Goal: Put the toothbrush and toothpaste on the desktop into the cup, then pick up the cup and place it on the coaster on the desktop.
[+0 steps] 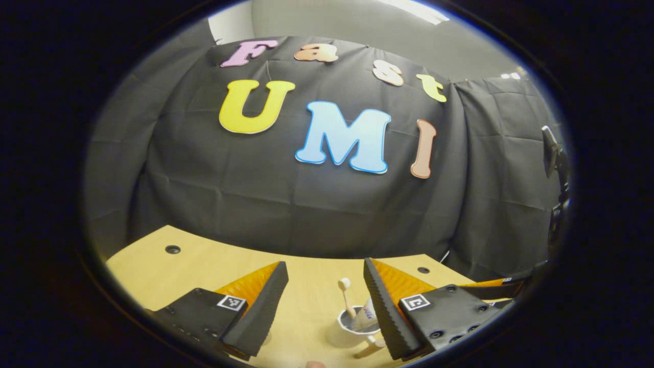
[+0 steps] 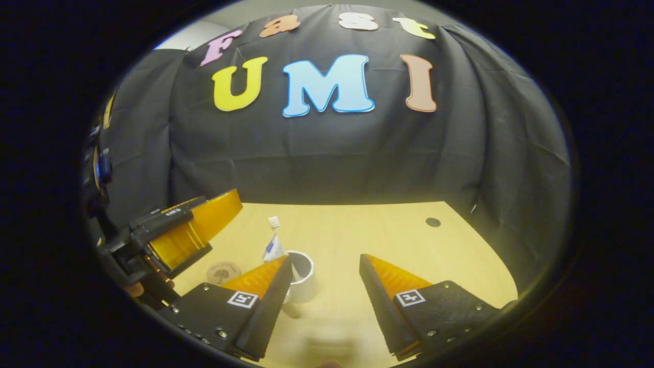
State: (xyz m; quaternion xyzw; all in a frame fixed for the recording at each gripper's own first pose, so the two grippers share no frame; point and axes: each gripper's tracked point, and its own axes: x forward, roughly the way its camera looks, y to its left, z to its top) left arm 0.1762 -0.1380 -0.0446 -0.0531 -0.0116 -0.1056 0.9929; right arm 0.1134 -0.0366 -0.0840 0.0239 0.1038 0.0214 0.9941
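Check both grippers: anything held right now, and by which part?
Nothing held. The left gripper and right gripper are both open with nothing between the fingers. The cup stands free on the desk, toothbrush and toothpaste inside.

The left gripper (image 1: 325, 301) hangs above the desktop (image 1: 204, 266) with its jaws spread wide, holding nothing. The right gripper (image 2: 322, 301) hovers over the same desktop, likewise gaping and empty, with the left gripper to its left.

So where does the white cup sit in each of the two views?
Left gripper view: the white cup is at bottom centre, just left of the right-hand jaw, holding toothbrush and toothpaste.
Right gripper view: lower centre-left, partly behind the left-hand jaw.
Shared landmark: the white toothpaste tube standing in it.
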